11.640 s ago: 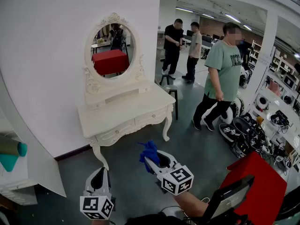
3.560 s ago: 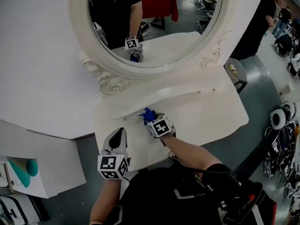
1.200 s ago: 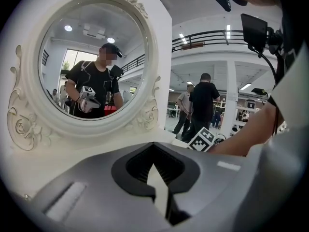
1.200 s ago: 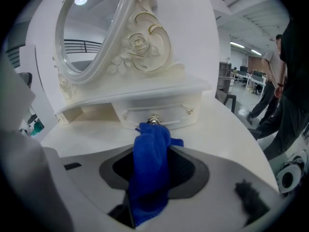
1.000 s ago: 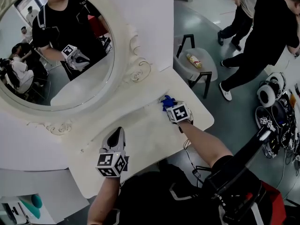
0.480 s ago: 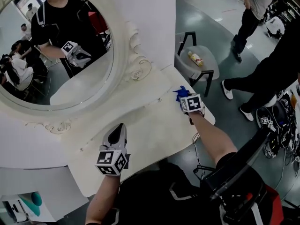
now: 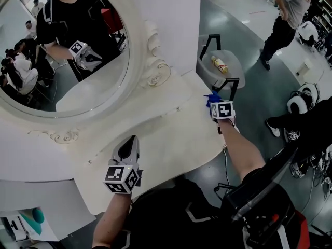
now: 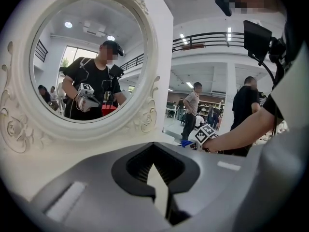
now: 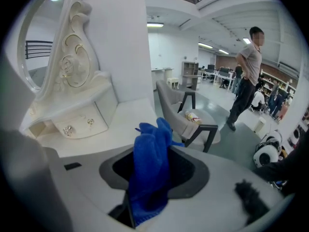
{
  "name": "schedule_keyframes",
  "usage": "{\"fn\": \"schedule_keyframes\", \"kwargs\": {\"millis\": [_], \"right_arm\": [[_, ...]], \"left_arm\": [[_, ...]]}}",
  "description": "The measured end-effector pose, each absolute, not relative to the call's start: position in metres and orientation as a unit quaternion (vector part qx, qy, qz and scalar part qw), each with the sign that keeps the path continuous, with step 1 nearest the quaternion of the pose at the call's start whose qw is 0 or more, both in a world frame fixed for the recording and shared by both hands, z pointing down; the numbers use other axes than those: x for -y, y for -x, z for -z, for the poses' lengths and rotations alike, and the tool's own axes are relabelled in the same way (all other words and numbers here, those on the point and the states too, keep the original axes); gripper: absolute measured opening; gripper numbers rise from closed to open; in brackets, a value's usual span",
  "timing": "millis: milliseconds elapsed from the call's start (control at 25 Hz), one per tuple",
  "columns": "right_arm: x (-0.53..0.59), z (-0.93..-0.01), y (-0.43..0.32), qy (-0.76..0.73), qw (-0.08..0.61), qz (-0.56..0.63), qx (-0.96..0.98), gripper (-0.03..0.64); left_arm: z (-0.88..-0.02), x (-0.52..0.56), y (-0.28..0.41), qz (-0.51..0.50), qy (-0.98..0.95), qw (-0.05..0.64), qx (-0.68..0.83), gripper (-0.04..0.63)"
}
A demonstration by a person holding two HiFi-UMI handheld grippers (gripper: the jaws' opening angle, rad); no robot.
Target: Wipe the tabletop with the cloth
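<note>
**Cloth at the surface's right-hand edge, its contact point out of sight**

In the head view the right tongs (image 7: 217, 105) sit at about 3 o'clock, at the far right edge of the white surface (image 7: 166, 136). They are closed on the blue cloth (image 7: 211, 98), and only a small tuft of it shows past the marker cube. The cube hides the spot underneath, so it cannot be told whether the cloth touches the surface.

The right gripper view shows more. The cloth is pinched between the jaws and stands up out of them in a bunched fold. Its lower end is cut off by the bottom of the picture. Beyond its tip lie the surface's edge and a grey stool (image 9: 186, 115). Something small lies on the seat, too small to identify.

The left tongs (image 7: 128, 145) are toward 7 o'clock in the head view, over the near part of the surface and well apart from the right tongs. In the left gripper view the jaws are together with nothing between them, and their grey bodies block most of the lower picture.

The oval mirror (image 7: 67, 51) at 10 o'clock runs off the top and left of the head view. The wearer's dark torso covers the surface's near edge at 6 o'clock. A person in a grey shirt (image 7: 290, 7) stands at 1 o'clock, partly cropped.
</note>
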State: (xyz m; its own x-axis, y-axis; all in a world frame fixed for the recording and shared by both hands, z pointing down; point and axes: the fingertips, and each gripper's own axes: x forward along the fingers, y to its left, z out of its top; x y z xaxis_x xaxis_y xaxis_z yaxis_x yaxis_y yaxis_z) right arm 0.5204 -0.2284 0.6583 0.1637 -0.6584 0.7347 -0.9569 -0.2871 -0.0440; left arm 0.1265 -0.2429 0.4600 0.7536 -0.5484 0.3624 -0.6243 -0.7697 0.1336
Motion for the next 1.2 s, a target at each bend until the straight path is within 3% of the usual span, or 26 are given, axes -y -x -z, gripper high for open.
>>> {"fn": "schedule_keyframes", "kwargs": {"millis": [240, 480, 840, 1200], "right_arm": [[0.224, -0.642, -0.524, -0.747, 0.227, -0.309, 0.543, 0.166], [0.228, -0.606, -0.455, -0.740, 0.187, -0.279, 0.583, 0.166], [0.240, -0.551, -0.253, -0.660, 0.148, -0.257, 0.690, 0.166], [0.247, -0.533, -0.014, -0.519, 0.158, -0.248, 0.803, 0.166]], "left_arm": [[-0.458, 0.241, -0.095, -0.149, -0.920, 0.127, 0.339, 0.006], [-0.458, 0.241, -0.042, -0.135, -0.911, 0.136, 0.367, 0.006], [-0.455, 0.232, 0.077, -0.109, -0.889, 0.139, 0.422, 0.006], [-0.461, 0.214, 0.223, -0.091, -0.848, 0.146, 0.501, 0.006]]}}
